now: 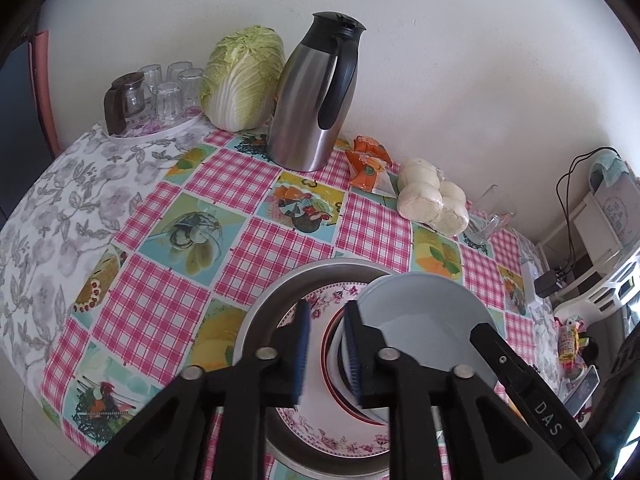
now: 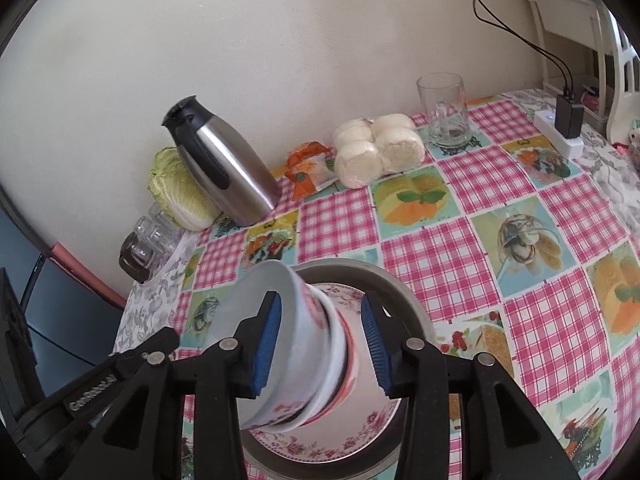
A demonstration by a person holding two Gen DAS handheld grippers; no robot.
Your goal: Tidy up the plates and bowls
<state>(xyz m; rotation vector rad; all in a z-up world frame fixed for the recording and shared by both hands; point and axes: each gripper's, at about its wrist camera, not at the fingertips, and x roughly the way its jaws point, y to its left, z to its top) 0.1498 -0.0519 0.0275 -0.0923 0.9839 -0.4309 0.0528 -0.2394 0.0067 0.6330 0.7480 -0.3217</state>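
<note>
The bowl point(image 2: 296, 344) is tilted inside the floral plate point(image 2: 360, 432) on the metal tray point(image 2: 404, 292). The released right gripper point(image 2: 324, 344) straddles it; the left gripper point(image 1: 326, 356) hangs unclenched beside its rim.

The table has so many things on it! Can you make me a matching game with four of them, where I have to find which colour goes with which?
Things:
1. napa cabbage
2. thermos jug
3. steamed buns
4. glass mug

Colours:
A. clear, see-through
B. silver with a black lid and handle
C. pale green and white
D. creamy white

Right pairs: 1-C, 2-B, 3-D, 4-A
</note>
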